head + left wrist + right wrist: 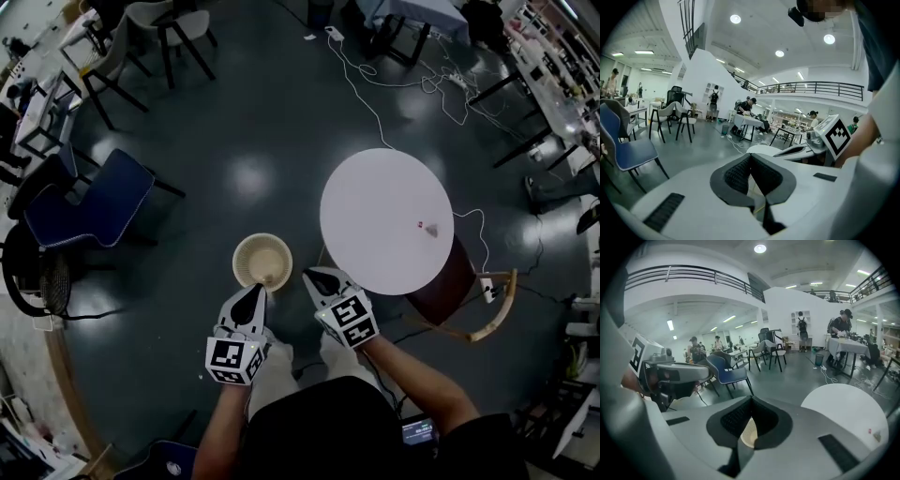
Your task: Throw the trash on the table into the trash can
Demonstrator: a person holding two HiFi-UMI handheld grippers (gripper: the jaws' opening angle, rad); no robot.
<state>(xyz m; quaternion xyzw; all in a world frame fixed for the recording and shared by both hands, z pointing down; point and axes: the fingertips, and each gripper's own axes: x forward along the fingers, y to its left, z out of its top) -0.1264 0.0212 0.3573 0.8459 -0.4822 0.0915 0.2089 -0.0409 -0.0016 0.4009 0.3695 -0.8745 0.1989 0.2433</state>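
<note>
Trash [429, 228] — one small scrap — lay right of centre on the white table [375, 187], well apart from the wicker trash can [262, 261] at lower middle. The left gripper [256, 292] and right gripper [312, 276] were clenched, empty — reaching in without opening could push the scrap off the edge.

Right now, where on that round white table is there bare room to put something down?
Nearly all of the round table is bare; only a small scrap of trash lies near its right edge. It gets crowded off the table's lower-left edge, where the wicker basket, the left gripper and the right gripper sit close together.
</note>
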